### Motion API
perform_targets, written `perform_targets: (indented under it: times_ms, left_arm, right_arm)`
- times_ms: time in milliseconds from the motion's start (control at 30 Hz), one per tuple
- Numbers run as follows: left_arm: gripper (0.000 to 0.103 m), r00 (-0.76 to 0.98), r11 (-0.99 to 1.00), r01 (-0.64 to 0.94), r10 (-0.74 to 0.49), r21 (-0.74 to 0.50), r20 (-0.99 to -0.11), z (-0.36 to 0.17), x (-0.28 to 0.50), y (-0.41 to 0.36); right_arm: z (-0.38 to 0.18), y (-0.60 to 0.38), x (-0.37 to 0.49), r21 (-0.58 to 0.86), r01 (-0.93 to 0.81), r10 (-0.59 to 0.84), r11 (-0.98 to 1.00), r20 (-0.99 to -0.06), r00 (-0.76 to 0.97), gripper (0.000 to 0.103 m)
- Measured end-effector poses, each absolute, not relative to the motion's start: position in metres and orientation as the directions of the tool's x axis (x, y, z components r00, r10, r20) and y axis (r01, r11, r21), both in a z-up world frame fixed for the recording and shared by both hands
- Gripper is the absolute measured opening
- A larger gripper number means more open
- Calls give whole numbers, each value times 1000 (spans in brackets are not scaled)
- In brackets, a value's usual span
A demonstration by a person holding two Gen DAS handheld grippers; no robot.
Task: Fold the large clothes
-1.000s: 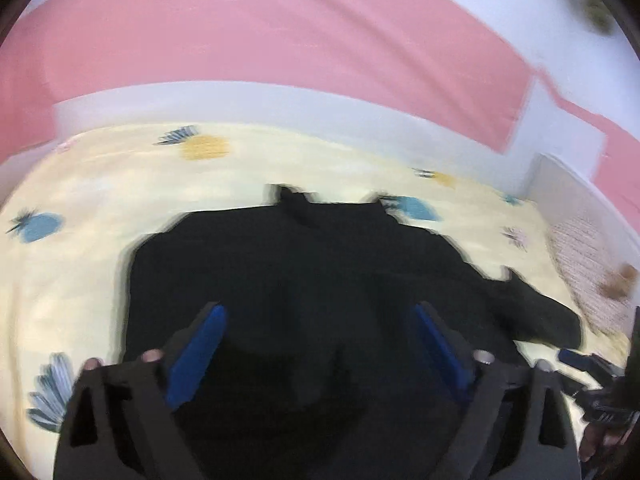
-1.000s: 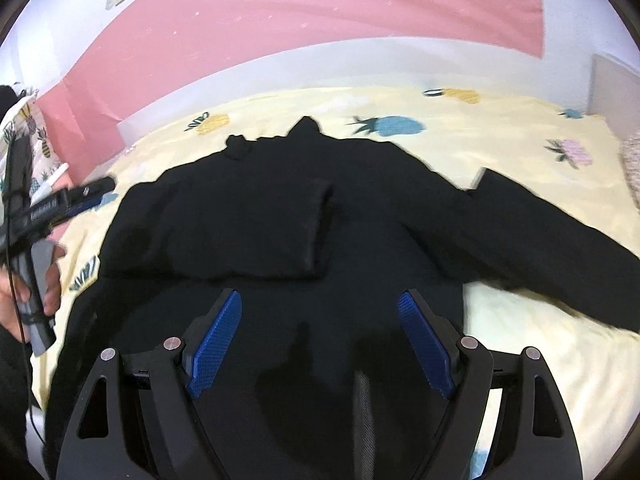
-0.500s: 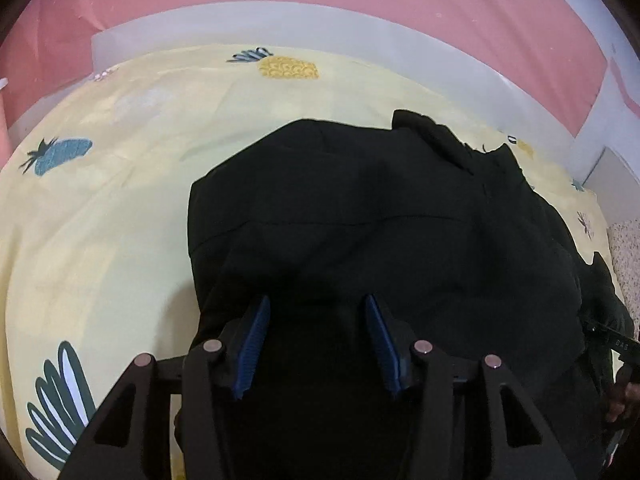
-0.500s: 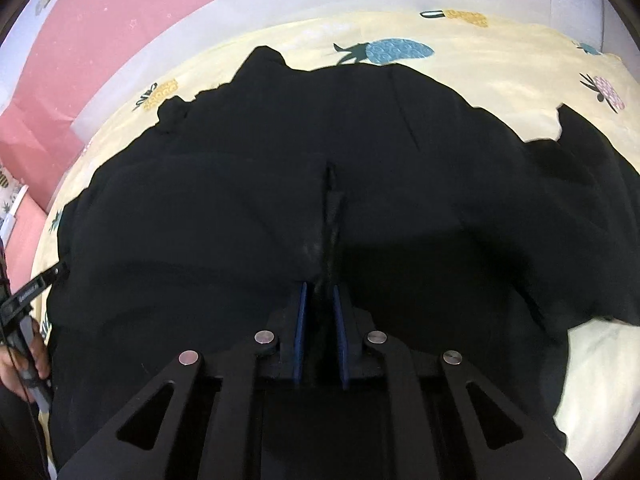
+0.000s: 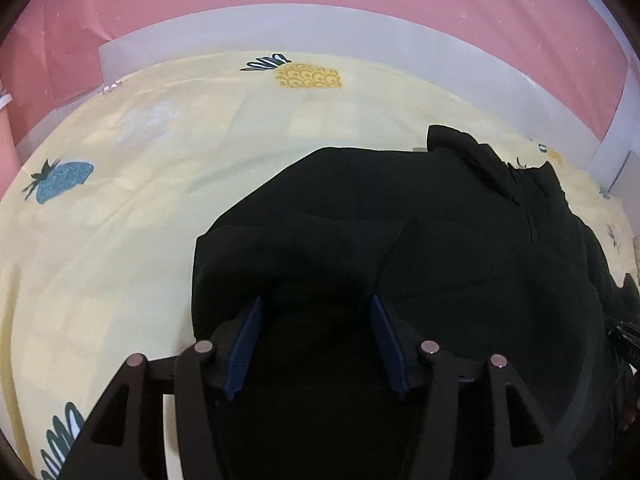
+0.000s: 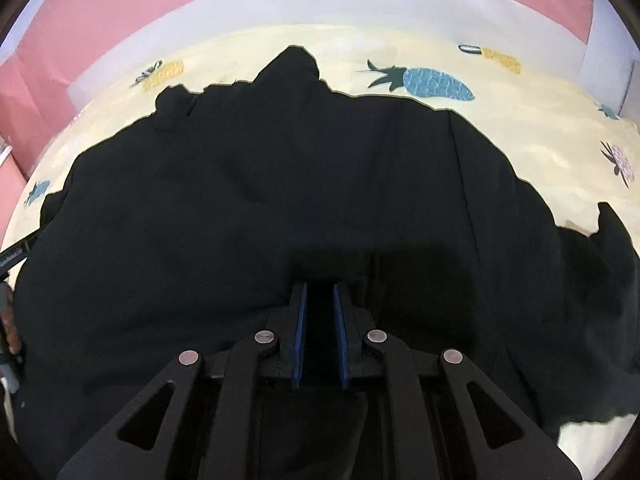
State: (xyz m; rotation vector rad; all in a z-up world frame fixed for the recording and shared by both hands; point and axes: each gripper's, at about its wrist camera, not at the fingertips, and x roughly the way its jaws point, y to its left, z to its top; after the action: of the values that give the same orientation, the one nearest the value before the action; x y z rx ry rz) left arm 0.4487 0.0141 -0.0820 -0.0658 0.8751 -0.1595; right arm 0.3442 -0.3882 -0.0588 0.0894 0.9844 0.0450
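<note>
Left wrist view: sits behind the left gripper [image 5: 316,308], looks forward and steeply down along its fingers, close over the garment [image 5: 440,240].
Left view field: garment's left edge near the middle, open sheet [image 5: 140,220] left of the garment, pink wall [image 5: 320,0] beyond the garment.
Right wrist view: sits behind the right gripper [image 6: 320,292], looks forward and steeply down, very close over the garment [image 6: 280,180].
Right view field: garment fills most of it; sheet [image 6: 520,132] beyond and right of the garment.
Shared: garment, collar end, the sheet strip beyond it with a yellow pineapple [image 5: 308,76], wall.
</note>
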Motion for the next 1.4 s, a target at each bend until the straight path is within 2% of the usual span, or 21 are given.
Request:
perform_targets:
  times_ms: [67,200,267,333,433,533,600,633,667,967,1400]
  left_arm:
    - [56,636,986,116,-164,-117,-754,-70,439,14]
    - [56,674,969,178,-246,-170,-697,-45,391,20]
    - [56,645,965,174,-261,-194,-719,-56,377,22]
    - [57,590,973,164,-227,-160,-775,-78,375,16]
    - [56,607,980,154,-198,-130,-770,-64,355,8]
    - [56,623,969,181,-246,-169,-742,-41,325,2]
    - [56,649,966,207,-253,-154,-717,-26,294,-8]
    - [56,657,963,220,-263,-155,-707,-20,279,-11]
    - [56,659,959,234,-276,-159,-699,-15,263,-15]
    - [58,648,939,294,-334,-179,-685,-8,155,-46]
    - [58,660,927,337,-358,-166,-660,12,118,-81]
  right_arm:
    - [-45,-393,334,130,29,93,991,-826,555,13]
    - [-24,-391,288,144,-39,139,989,-790,597,13]
    - [-44,-390,278,120,-52,129,991,-828,545,13]
    - [-54,-388,281,133,-57,143,989,-834,533,13]
    - [-36,-398,269,181,-13,161,983,-832,531,14]
    - [-12,-407,238,172,-23,154,985,-805,573,22]
    - [2,-414,208,185,-25,162,982,-784,600,34]
    - [9,-420,189,189,-24,163,982,-769,618,44]
    - [15,-425,167,190,-24,162,981,-757,633,49]
    - [21,-477,51,206,98,89,974,-736,671,51]
    - [20,-541,24,292,227,54,929,-714,698,51]
